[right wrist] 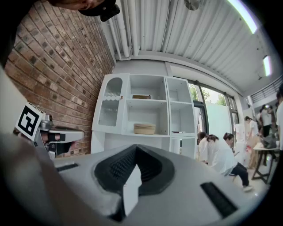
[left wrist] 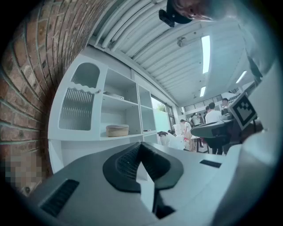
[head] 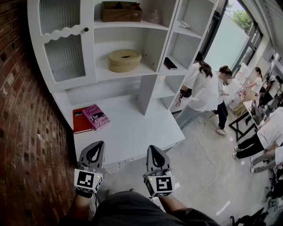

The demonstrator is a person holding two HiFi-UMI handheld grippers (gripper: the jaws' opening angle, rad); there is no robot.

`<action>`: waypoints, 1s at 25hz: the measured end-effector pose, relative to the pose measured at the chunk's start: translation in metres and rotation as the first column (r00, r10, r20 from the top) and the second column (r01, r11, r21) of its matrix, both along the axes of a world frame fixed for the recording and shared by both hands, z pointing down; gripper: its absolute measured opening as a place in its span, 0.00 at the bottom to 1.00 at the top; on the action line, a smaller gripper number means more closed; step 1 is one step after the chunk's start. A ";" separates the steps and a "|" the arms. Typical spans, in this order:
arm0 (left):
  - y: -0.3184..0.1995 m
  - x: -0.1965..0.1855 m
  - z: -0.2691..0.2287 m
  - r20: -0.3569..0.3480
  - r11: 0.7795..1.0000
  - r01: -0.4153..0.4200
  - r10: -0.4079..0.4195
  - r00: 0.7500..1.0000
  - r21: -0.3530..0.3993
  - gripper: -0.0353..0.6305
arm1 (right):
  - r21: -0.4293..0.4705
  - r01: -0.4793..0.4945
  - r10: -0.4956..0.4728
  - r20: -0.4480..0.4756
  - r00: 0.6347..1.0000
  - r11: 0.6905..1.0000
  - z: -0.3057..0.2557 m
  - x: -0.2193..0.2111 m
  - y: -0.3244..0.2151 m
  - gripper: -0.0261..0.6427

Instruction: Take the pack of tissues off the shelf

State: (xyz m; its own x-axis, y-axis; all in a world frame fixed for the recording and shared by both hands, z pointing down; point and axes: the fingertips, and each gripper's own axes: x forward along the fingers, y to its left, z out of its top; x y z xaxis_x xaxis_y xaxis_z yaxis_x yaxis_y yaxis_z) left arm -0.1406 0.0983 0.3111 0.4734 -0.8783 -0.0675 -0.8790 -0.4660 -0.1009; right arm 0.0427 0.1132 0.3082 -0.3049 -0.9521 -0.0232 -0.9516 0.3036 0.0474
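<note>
A white shelf unit [head: 150, 26] stands ahead of me. On its middle shelf sits a round tan lidded container [head: 124, 60], also in the left gripper view [left wrist: 117, 130] and the right gripper view [right wrist: 144, 128]. A small dark flat pack [head: 170, 63] lies on the narrower shelf to its right. Which of these holds tissues I cannot tell. My left gripper [head: 98, 145] and right gripper [head: 153, 148] hover side by side at the counter's near edge, well short of the shelves. Both are shut and empty, the left [left wrist: 141, 146] as well as the right [right wrist: 135, 149].
A red book [head: 81, 121] and a pink book [head: 96, 116] lie on the white counter [head: 132, 132]. A brown box [head: 120, 11] sits on the top shelf. A brick wall [head: 26, 132] runs along the left. Several people [head: 203, 90] and tables stand at the right.
</note>
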 end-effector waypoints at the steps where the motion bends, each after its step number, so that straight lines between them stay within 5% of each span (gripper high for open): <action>1: 0.000 0.000 0.000 0.003 1.000 0.001 -0.001 1.000 -0.002 0.05 | -0.001 0.000 0.000 -0.001 1.000 1.000 0.000 0.001 0.000 0.04; 17: 0.011 0.008 0.001 -0.010 1.000 -0.007 0.006 1.000 -0.013 0.06 | -0.018 0.018 -0.018 0.014 1.000 1.000 0.009 0.008 0.007 0.06; 19: 0.005 0.011 0.002 -0.007 1.000 -0.018 0.018 1.000 -0.017 0.12 | -0.019 0.031 -0.031 0.010 0.999 0.999 0.010 0.007 0.001 0.08; 22: 0.003 0.017 0.006 -0.001 0.998 -0.046 0.046 0.999 -0.037 0.28 | -0.024 0.081 -0.081 0.004 0.997 0.996 0.011 0.001 0.000 0.24; 25: 0.001 0.026 0.007 0.012 0.996 -0.065 0.066 0.998 -0.055 0.58 | -0.023 0.134 -0.134 -0.014 0.991 0.991 0.012 -0.006 0.000 0.62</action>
State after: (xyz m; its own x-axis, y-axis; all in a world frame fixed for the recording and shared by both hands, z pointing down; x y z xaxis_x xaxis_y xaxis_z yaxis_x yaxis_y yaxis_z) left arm -0.1148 0.0990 0.3185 0.5308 -0.8474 -0.0132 -0.8450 -0.5279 -0.0854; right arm 0.0363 0.1128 0.3203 -0.4300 -0.9028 0.0025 -0.9015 0.4295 0.0535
